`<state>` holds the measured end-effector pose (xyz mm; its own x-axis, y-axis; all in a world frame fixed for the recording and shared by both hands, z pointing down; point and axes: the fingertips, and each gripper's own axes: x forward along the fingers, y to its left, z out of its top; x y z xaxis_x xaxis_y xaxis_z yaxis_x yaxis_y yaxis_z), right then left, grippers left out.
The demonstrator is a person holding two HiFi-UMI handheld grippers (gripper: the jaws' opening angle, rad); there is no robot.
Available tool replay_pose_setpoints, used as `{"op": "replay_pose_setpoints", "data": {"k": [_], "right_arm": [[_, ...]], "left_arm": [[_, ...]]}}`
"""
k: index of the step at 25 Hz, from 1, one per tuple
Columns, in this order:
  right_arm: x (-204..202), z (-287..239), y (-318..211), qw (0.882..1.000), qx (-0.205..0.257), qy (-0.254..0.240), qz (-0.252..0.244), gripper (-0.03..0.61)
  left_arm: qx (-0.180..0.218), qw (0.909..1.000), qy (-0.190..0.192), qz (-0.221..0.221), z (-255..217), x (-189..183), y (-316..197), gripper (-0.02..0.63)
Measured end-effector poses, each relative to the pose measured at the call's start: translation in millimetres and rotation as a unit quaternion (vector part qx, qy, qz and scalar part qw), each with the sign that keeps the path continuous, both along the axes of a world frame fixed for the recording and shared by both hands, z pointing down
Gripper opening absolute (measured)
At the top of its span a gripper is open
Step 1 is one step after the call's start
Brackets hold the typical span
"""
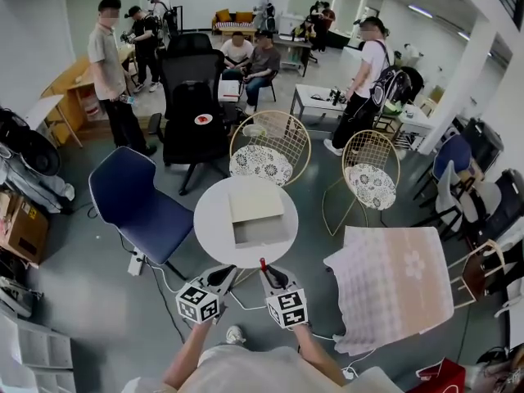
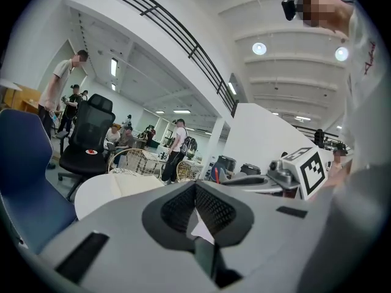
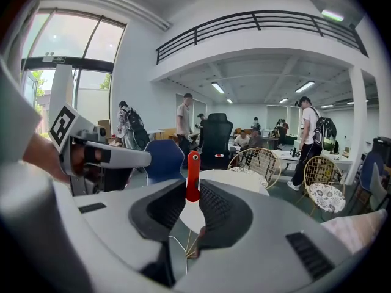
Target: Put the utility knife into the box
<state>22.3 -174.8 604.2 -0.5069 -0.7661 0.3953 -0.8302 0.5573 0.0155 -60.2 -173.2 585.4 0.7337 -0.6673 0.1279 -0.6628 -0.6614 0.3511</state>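
Observation:
A red utility knife stands upright between the jaws of my right gripper, which is shut on it. In the right gripper view the knife's red handle pokes up past the fingertips. An open, pale box lies on the round white table, just beyond both grippers. My left gripper hovers beside the right one at the table's near edge, and it holds nothing. In the left gripper view its jaws meet at the tip.
A blue chair stands left of the table, and two wire chairs stand behind it. A checked cloth covers a surface at the right. A black office chair and several people are farther back.

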Motion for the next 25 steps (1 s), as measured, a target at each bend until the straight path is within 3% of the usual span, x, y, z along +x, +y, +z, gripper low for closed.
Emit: {"op": "replay_pose_setpoints", "data": {"k": [9, 19, 25], "right_arm": [[-8, 12, -39, 1.0, -0.006, -0.003, 0.02, 0.075], [16, 26, -33, 0.999, -0.025, 0.002, 0.047, 0.075], [14, 34, -53, 0.999, -0.037, -0.001, 0.037, 0.076]], "left_arm": [[-0.008, 0.9998, -0.004, 0.015, 13, -13, -40, 0.011], [-0.022, 0.9988, 0.0, 0.043, 25, 12, -42, 0.011], [-0.034, 0.9988, -0.002, 0.036, 32, 12, -60, 0.011]]}}
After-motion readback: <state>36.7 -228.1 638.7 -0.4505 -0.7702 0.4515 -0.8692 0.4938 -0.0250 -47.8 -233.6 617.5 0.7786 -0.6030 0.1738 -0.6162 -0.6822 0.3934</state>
